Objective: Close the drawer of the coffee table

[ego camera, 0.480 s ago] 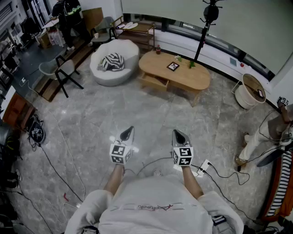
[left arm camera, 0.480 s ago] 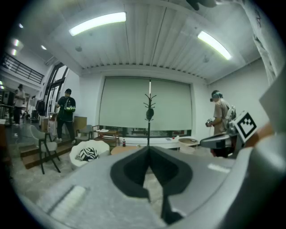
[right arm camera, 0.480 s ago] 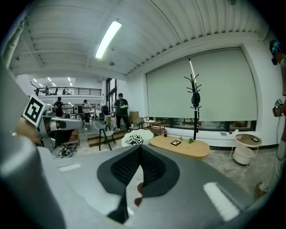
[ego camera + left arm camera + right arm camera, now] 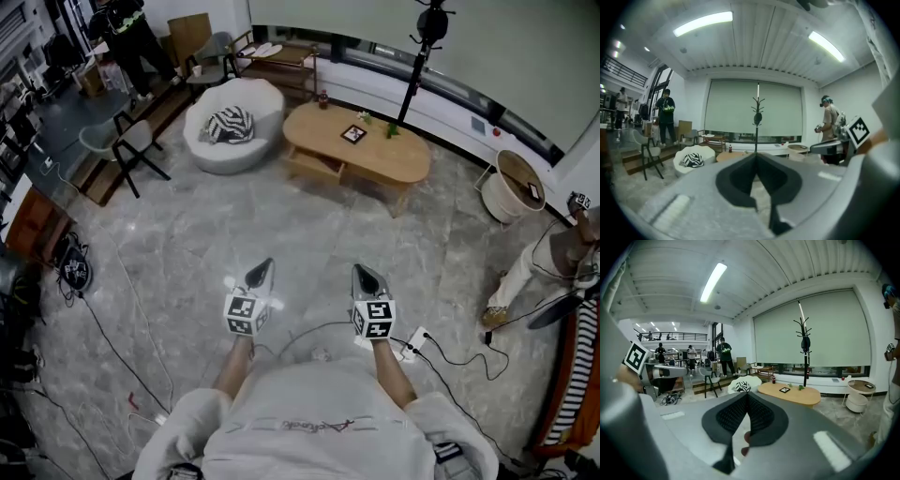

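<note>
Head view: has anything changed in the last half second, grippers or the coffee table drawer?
Only bystanders moved: the person at the right edge shifted a leg, the person at top left stepped further up-left. The left gripper and right gripper stay shut, empty, in place; the coffee table drawer is still open.

Lab-style lounge set: coffee table (image 4: 398, 161), pouf (image 4: 255, 109), floor cables (image 4: 75, 272).

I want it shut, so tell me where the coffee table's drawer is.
In the head view, top centre, the drawer juts from the near left side of the coffee table, just right of the white armchair.
</note>
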Demonstrator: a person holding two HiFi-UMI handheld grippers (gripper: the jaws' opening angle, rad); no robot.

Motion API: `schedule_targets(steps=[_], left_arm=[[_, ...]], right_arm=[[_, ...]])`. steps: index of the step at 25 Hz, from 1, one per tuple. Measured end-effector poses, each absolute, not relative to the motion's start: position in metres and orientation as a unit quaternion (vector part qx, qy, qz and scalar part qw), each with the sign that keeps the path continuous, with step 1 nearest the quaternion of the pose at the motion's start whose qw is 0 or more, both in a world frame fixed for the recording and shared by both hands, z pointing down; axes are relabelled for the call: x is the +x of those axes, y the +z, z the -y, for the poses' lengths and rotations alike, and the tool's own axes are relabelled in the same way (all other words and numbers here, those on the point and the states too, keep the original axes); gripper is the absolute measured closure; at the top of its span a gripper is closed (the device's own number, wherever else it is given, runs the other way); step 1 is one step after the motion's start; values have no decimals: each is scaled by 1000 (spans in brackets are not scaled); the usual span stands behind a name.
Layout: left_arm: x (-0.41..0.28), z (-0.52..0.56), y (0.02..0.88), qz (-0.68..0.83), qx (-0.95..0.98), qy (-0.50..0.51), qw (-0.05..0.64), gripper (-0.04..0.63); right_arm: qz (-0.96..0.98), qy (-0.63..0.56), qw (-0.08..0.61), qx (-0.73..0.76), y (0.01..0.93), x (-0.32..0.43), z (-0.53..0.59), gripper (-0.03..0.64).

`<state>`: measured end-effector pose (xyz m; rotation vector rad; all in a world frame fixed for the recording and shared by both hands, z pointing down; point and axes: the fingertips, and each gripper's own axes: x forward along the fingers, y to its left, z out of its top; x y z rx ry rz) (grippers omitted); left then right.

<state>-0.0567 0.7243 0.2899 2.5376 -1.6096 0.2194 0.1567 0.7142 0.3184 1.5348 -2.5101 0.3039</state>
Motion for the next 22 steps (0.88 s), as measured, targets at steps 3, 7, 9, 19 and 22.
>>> schedule_targets(steps=[3,7,9,19,22], left_arm=[[-52,-721,288,537,838,71,65,594],[-43,-714,290,540,836,69,63,594],[-37,-712,291,541,836,69,62,594],[-6,-699,298,533,840,85,58,594],[-6,-694,301,536,838,84,61,594]], right_arm=[[848,110,84,512,317,162,-712,612],[852,106,87,505,321,170,-707,612],[854,103,88,502,322,174,-704,612],[862,105,90,488,326,191,-684,612],[865,105,94,481,331,189,-680,612]])
